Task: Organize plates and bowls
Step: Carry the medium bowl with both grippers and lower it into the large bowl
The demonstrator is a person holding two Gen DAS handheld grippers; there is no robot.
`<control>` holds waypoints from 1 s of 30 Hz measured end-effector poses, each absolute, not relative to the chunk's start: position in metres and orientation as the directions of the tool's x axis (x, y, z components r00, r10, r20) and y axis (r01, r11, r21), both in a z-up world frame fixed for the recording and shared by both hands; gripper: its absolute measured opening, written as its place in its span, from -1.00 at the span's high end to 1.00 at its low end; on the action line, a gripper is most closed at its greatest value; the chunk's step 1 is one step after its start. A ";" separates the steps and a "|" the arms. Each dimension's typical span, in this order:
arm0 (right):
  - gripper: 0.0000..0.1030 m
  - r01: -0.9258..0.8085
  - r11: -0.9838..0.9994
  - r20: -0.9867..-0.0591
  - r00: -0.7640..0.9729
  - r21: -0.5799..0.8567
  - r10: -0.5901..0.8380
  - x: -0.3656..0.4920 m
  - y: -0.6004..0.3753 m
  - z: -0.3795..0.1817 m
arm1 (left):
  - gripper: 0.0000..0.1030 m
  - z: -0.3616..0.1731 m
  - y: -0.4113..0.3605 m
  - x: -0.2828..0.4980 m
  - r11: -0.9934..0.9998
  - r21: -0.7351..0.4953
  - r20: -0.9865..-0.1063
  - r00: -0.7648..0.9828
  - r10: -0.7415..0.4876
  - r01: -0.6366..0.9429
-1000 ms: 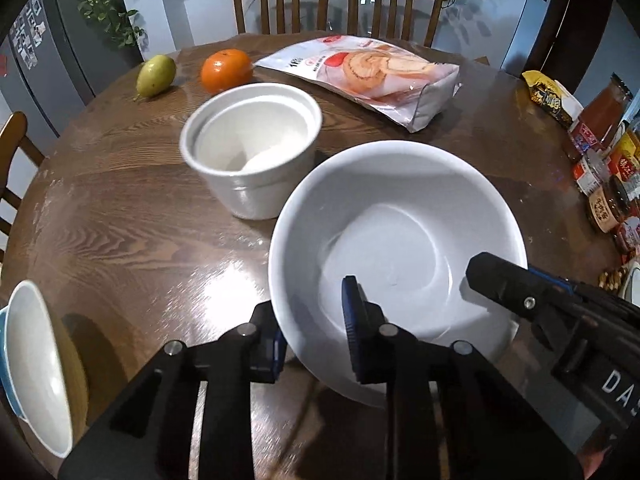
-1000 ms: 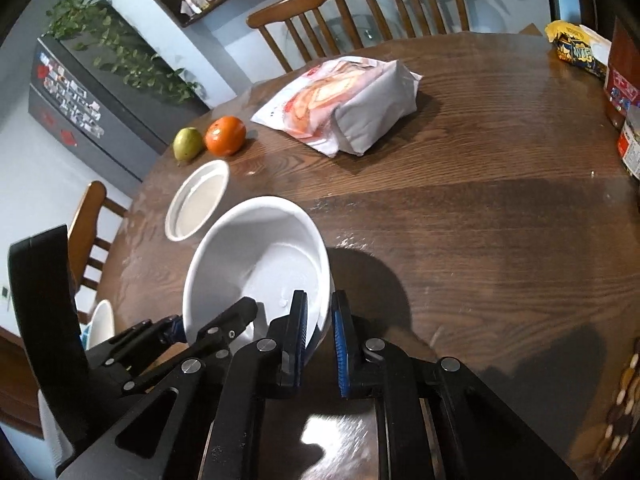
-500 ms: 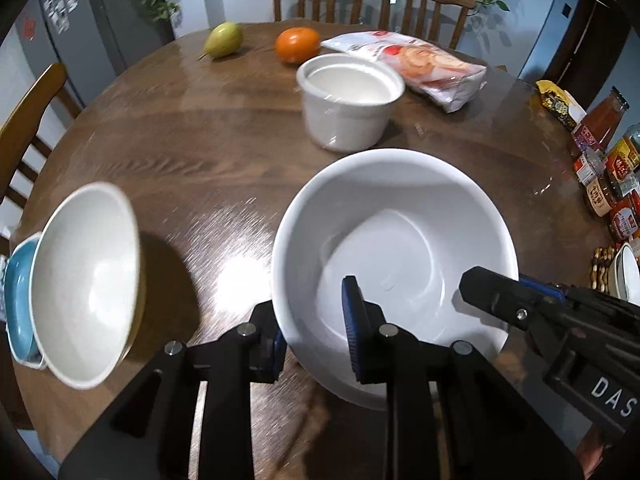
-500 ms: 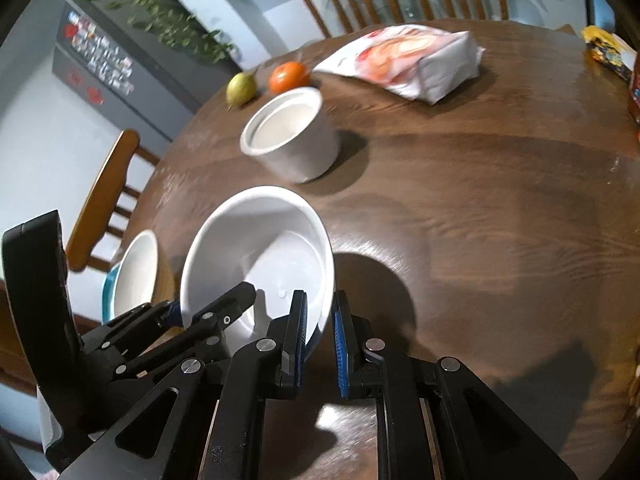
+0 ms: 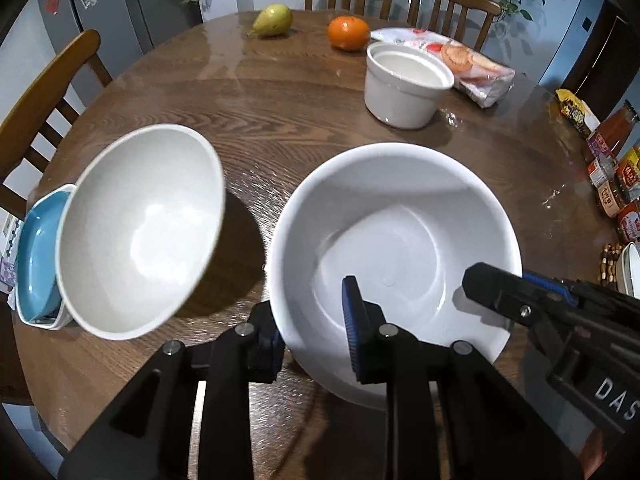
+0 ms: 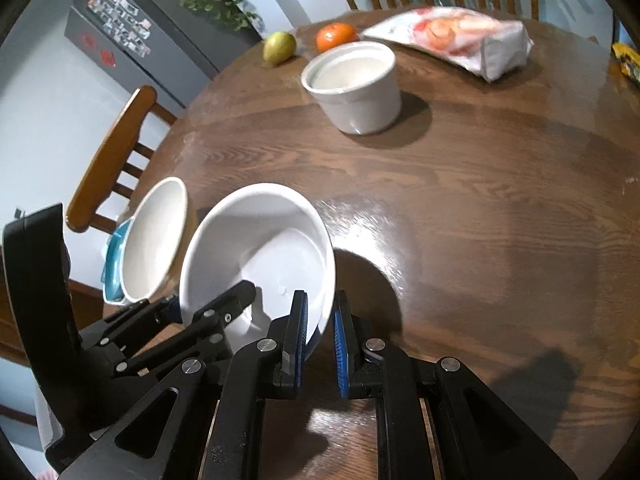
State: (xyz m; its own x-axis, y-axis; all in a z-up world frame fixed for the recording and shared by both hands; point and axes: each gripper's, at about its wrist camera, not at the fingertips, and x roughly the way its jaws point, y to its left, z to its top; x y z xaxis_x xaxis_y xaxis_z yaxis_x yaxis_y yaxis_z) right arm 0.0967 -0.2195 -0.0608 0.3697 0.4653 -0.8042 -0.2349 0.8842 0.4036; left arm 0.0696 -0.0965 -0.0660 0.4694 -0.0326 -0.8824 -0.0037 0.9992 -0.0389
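A large white bowl [image 5: 396,248] [image 6: 256,248] hangs just over the round wooden table [image 5: 304,120], held by both grippers. My left gripper [image 5: 311,320] is shut on its near rim, one finger inside and one outside. My right gripper [image 6: 320,316] is shut on the rim at the bowl's right side, and its arm shows at the right of the left wrist view [image 5: 520,300]. To the left, a cream bowl [image 5: 140,232] [image 6: 154,236] lies tilted in a blue dish [image 5: 36,248] [image 6: 112,256] at the table's edge.
A white crock [image 5: 404,84] [image 6: 354,84] stands farther back, with a pear [image 5: 274,20], an orange [image 5: 348,32] and a snack bag [image 5: 460,64] behind it. Jars and packets [image 5: 616,176] line the right edge. Wooden chairs [image 6: 116,152] ring the table.
Both grippers have carried the large white bowl leftward and back from the crock. The cream bowl and blue dish have come into view and now sit close beside it.
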 end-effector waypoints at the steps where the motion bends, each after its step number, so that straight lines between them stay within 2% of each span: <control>1: 0.73 -0.246 0.884 -0.800 0.379 0.398 0.465 0.095 -0.218 -0.057 | 0.57 -0.064 -0.095 0.068 0.999 -0.042 -0.878 0.477 -0.034 -0.007; 12: 0.72 -0.336 0.864 -0.764 0.415 0.376 0.494 0.095 -0.173 -0.025 | 0.57 -0.027 -0.050 0.060 0.997 -0.033 -0.825 0.564 0.012 -0.070; 22: 0.72 -0.418 0.837 -0.761 0.392 0.353 0.517 0.105 -0.109 -0.023 | 0.56 -0.026 0.005 0.063 0.988 -0.013 -0.826 0.559 0.078 -0.157; 30: 0.72 -0.428 0.834 -0.787 0.351 0.348 0.508 0.111 -0.079 -0.035 | 0.56 -0.037 0.034 0.073 0.984 -0.015 -0.852 0.517 0.079 -0.175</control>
